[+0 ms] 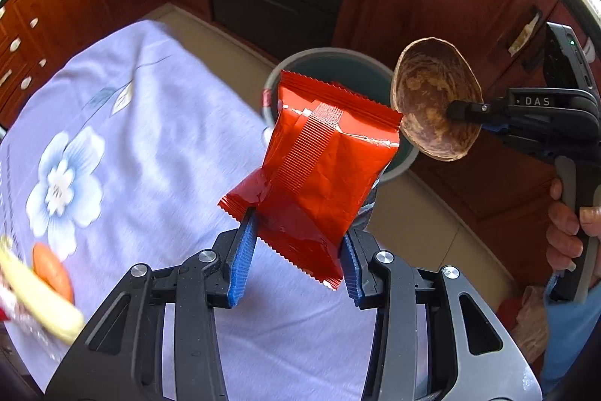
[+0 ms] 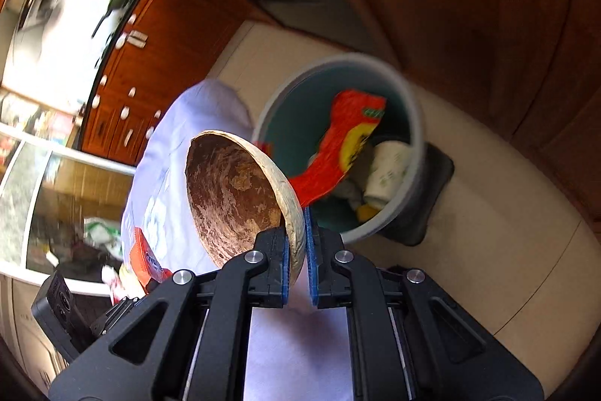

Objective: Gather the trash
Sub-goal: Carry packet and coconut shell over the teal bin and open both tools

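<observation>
The left gripper [image 1: 298, 250] pinches a red wrapper [image 1: 319, 168] between part-open jaws, above the table's edge near the bin [image 2: 413, 123]. The right gripper [image 2: 296, 250], nearly closed, clamps a shell's [image 2: 240, 190] rim beside the bin, which holds trash.

grippers: we see black frames [image 1: 298, 262], blue ribbed pads [image 1: 240, 262], silver screws [image 1: 207, 255]
marking: "DAS" [image 1: 537, 101]
sleeve: blue [image 1: 571, 329]

Red wrapper [image 1: 319, 171]; mottled brown shell [image 1: 435, 100]; lilac, blue-flowered tablecloth [image 1: 124, 153]
</observation>
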A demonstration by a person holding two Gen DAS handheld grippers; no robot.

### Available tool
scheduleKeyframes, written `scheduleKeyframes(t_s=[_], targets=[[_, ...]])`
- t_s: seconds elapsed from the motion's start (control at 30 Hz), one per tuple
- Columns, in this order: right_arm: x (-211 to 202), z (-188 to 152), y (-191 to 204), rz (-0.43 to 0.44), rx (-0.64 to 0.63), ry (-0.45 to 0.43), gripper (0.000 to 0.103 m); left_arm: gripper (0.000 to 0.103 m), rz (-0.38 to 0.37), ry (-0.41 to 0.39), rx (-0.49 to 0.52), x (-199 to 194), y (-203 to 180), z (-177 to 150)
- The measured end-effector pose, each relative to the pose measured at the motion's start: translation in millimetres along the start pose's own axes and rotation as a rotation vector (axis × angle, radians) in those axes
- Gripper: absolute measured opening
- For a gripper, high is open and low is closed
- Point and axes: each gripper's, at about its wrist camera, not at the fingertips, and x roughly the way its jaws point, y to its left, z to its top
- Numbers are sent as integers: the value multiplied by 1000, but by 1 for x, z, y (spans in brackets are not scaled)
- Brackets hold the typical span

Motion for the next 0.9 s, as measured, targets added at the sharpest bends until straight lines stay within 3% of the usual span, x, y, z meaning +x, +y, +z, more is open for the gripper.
scheduleKeyframes(t_s=[0.37, 0.5, 0.7, 0.9], targets=[[13, 33, -41, -67, 65, 5, 8, 44, -20, 61, 59, 67, -34, 69], [19, 41, -46, -91, 62, 10, 8, 57, -17, 91, 69, 93, -40, 81], [36, 46, -49, -108, 60, 34, 8, 60, -9, 131, 64, 116, -40, 83], [58, 47, -42, -128, 30, 72, 9, 68, -10, 121, 14, 107, -28, 74]])
